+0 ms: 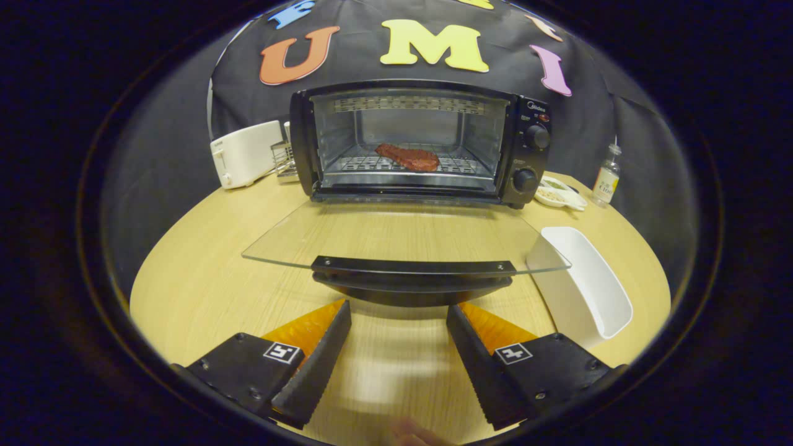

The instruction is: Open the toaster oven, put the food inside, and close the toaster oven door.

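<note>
- Claw (398, 347) fingers are spread wide and hold nothing; they sit low over the table (198, 291), with the door handle (412, 282) just ahead of them at 12 o'clock.
- Toaster oven (421, 145) stands beyond the fingers at 12 o'clock, its glass door (403, 238) folded fully down and lying flat toward the claw.
- Food (407, 157), a reddish-brown piece, lies on the wire rack (458, 166) inside the oven, so by my reading only the closing is left.
- White tray (585, 288) sits empty at about 2 o'clock from the fingers, touching or just beside the door's right corner; I cannot tell which.
- White toaster (246, 161) stands at 10 o'clock, left of the oven; small dishes (560, 193) and a bottle (606, 176) stand to the oven's right.
- Risks, as I judge them:
  - the handle is a thin, curved bar, so a lift from one fingertip could slip off and let the glass drop back;
  - a swing started off-centre could knock the tray;
  - pushing too hard at the end could shove the whole oven back toward the wall.
</note>
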Available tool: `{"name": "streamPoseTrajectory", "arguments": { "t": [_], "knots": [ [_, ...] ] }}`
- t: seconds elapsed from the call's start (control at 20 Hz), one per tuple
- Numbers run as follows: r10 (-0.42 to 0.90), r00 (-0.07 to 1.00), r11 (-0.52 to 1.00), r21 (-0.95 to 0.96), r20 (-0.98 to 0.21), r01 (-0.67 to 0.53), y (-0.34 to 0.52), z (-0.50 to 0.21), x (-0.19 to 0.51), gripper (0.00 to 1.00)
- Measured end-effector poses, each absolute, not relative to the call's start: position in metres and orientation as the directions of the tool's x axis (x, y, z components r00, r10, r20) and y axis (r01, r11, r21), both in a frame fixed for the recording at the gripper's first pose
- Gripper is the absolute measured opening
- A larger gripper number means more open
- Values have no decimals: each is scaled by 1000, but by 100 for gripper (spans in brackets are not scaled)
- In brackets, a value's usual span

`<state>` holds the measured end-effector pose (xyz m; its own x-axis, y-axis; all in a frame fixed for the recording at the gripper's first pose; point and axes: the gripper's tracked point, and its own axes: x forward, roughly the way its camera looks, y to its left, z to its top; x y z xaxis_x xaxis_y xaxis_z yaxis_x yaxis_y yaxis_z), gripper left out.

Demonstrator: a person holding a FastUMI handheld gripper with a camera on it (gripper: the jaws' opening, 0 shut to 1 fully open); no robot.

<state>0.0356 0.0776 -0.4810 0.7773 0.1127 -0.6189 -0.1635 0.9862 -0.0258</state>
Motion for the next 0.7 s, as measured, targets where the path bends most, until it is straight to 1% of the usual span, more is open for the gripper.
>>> {"name": "streamPoseTrajectory", "arguments": {
  "t": [0.15,0.35,0.7],
  "knots": [
    [89,785,991,-28,-614,-134,70,-478,42,100],
    [90,790,990,-34,-606,-139,70,-474,48,100],
    [84,831,991,-40,-549,-127,68,-445,67,100]
  ]
}}
